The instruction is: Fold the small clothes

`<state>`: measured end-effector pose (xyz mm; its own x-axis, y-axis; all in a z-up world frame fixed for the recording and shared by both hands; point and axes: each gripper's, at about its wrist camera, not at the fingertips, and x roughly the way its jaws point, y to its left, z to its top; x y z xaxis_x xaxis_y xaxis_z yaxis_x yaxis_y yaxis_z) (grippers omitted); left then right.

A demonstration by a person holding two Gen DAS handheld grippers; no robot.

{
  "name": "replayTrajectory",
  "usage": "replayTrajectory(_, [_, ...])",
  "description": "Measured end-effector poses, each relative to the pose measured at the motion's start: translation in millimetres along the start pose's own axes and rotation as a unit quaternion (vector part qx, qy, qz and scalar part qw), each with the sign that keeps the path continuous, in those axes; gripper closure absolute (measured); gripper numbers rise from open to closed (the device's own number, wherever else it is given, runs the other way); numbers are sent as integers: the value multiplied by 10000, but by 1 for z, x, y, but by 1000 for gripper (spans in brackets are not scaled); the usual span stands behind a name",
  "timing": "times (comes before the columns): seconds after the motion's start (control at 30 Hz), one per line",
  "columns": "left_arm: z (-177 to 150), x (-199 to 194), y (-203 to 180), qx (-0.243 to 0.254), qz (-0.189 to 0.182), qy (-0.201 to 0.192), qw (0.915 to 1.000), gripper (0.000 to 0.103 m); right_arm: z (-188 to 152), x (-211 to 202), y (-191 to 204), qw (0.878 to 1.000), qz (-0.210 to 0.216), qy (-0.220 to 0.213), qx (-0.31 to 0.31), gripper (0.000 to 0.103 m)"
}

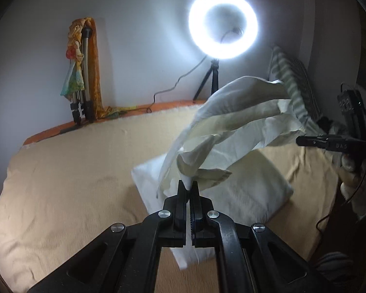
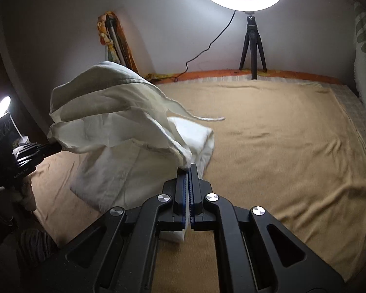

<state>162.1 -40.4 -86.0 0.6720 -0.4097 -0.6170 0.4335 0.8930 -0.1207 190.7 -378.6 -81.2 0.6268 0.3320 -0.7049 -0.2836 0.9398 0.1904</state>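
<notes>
Left gripper (image 1: 188,188), clamped on one end of the cream garment (image 1: 234,127); the cloth hangs in the air between the tools, its long axis running gripper to gripper, above a folded white piece (image 1: 256,190) lying near the blanket's (image 1: 73,183) front edge. Right gripper (image 2: 189,168), likewise clamped on the opposite end. Both hands level; neither is nearer the blanket.

Tan-blanketed bed (image 2: 280,134) under folded white cloth (image 1: 244,190).
</notes>
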Motion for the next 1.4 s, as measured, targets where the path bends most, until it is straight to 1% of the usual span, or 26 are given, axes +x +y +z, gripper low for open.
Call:
replayTrajectory(0.07, [-16, -3, -4, 92, 57, 87, 9999, 103, -16, -7, 5, 9996, -203, -37, -170, 100])
replayTrajectory(0.27, [-50, -20, -2, 192, 111, 255, 9994, 102, -50, -34, -1, 9988, -445, -101, -171, 100])
replayTrajectory(0.33, [-54, -29, 5, -40, 7, 229, 9997, 96, -57, -42, -8, 9994, -335, -56, 21, 100])
replayTrajectory(0.4, [-52, -36, 18, -510, -227, 143, 9983, 79, -59, -47, -16, 9992, -135, -4, 377, 98])
replayTrajectory(0.43, [-50, -37, 25, -782, -360, 120, 9962, 73, -62, -49, -19, 9984, -26, 10, 564, 91])
replayTrajectory(0.47, [-47, -37, 34, -1124, -557, 125, 9920, 69, -62, -49, -21, 9971, 72, 10, 762, 78])
replayTrajectory(0.5, [-45, -34, 41, -1442, -761, 164, 9865, 66, -62, -48, -23, 9953, 180, -14, 957, 71])
replayTrajectory(0.53, [-44, -30, 47, -1787, -973, 220, 9788, 64, -62, -47, -24, 9932, 265, -40, 1133, 59])
replayTrajectory(0.57, [-43, -25, 53, -2098, -1153, 281, 9705, 56, -60, -44, -25, 9903, 399, -61, 1332, 55])
replayTrajectory(0.6, [-44, -17, 60, -2499, -1378, 351, 9578, 49, -58, -39, -26, 9854, 619, -79, 1583, 53])
replayTrajectory(0.63, [-44, -11, 64, -2804, -1525, 396, 9468, 48, -57, -33, -28, 9791, 840, -77, 1849, 53])
replayTrajectory(0.7, [-46, 3, 68, -3243, -1746, 514, 9283, 49, -53, -20, -33, 9638, 1179, -72, 2392, 53])
replayTrajectory(0.73, [-45, 9, 67, -3321, -1791, 566, 9243, 49, -52, -13, -34, 9580, 1248, -64, 2580, 53])
replayTrajectory(0.77, [-45, 14, 65, -3340, -1792, 625, 9233, 52, -52, -6, -36, 9531, 1292, -43, 2736, 53])
replayTrajectory(0.83, [-45, 25, 62, -3359, -1863, 762, 9201, 64, -51, 9, -38, 9460, 1313, 55, 2962, 53])
replayTrajectory(0.87, [-45, 29, 60, -3355, -1897, 830, 9190, 74, -51, 16, -39, 9435, 1313, 114, 3041, 53])
replayTrajectory(0.93, [-45, 36, 56, -3269, -1827, 940, 9225, 84, -52, 28, -43, 9389, 1282, 168, 3189, 53])
replayTrajectory(1.0, [-43, 42, 53, -3183, -1790, 1015, 9254, 102, -54, 36, -49, 9303, 1386, 142, 3392, 53])
replayTrajectory(1.03, [-42, 45, 53, -3166, -1764, 1038, 9262, 102, -55, 38, -52, 9256, 1435, 114, 3501, 58])
replayTrajectory(1.07, [-40, 46, 54, -3172, -1759, 1059, 9259, 103, -55, 41, -55, 9217, 1487, 100, 3581, 76])
replayTrajectory(1.1, [-38, 47, 54, -3165, -1761, 1069, 9259, 103, -54, 44, -56, 9185, 1580, 110, 3623, 88])
replayTrajectory(1.13, [-35, 44, 55, -3136, -1766, 1049, 9271, 103, -52, 45, -56, 9173, 1633, 126, 3630, 96])
replayTrajectory(1.2, [-31, 34, 61, -3088, -1826, 951, 9286, 103, -48, 37, -50, 9186, 1607, 40, 3611, 98])
replayTrajectory(1.27, [-25, 22, 69, -3046, -1845, 856, 9305, 103, -45, 22, -39, 9153, 1818, -41, 3593, 99])
replayTrajectory(1.33, [-27, 15, 76, -2990, -1815, 864, 9328, 103, -43, 9, -27, 9304, 1662, -101, 3265, 99])
replayTrajectory(1.4, [-38, 19, 79, -3032, -1853, 1019, 9292, 103, -50, 8, -19, 9447, 1344, 21, 2993, 99])
